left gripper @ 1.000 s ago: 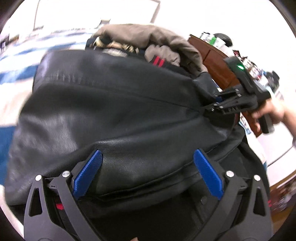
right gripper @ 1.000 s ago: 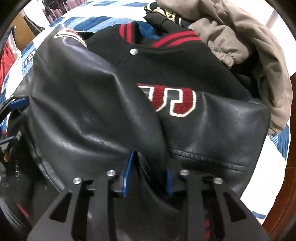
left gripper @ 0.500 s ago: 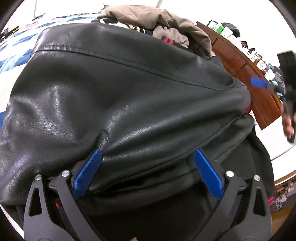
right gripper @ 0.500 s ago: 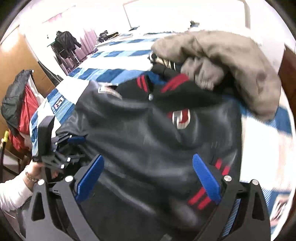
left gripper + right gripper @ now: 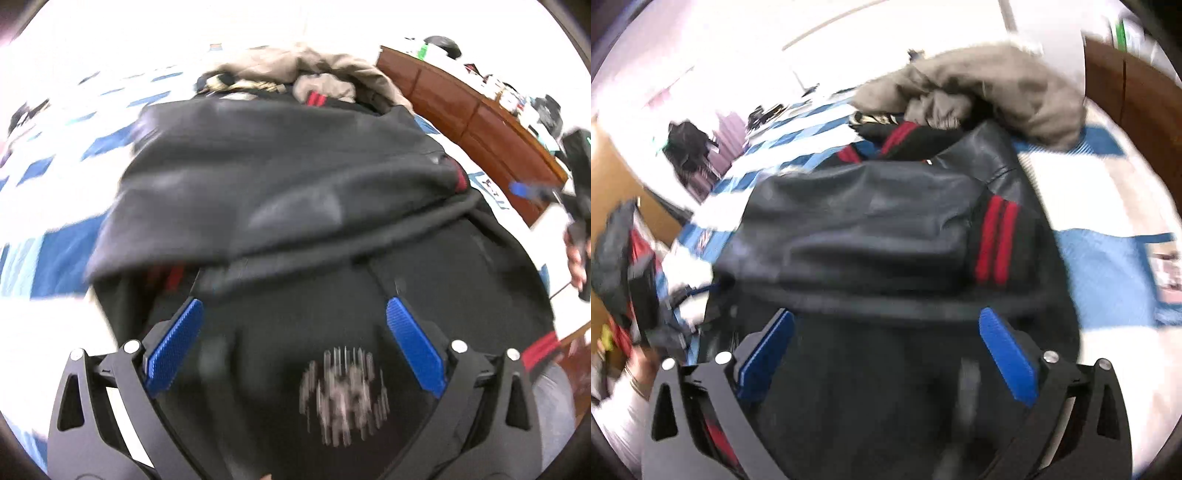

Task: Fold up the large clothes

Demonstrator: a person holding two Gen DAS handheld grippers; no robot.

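Note:
A black varsity jacket (image 5: 280, 184) with leather sleeves and red-striped cuffs (image 5: 995, 240) lies on the bed, its sleeves folded across the body. My left gripper (image 5: 293, 343) is open and empty above the jacket's near black part. My right gripper (image 5: 886, 350) is open and empty above the same jacket from the other side. The right gripper also shows at the right edge of the left wrist view (image 5: 543, 192). The left gripper's body shows at the left edge of the right wrist view (image 5: 646, 295).
The bed has a blue and white checked cover (image 5: 1108, 273). A pile of other clothes with a tan jacket (image 5: 997, 92) lies beyond the black jacket. A brown wooden dresser (image 5: 472, 118) stands along the bed's right side.
My right gripper let go of the leather sleeve and opened, then drew back. My left gripper pulled back from the jacket too, so more of the bed shows. The sleeve now lies folded across.

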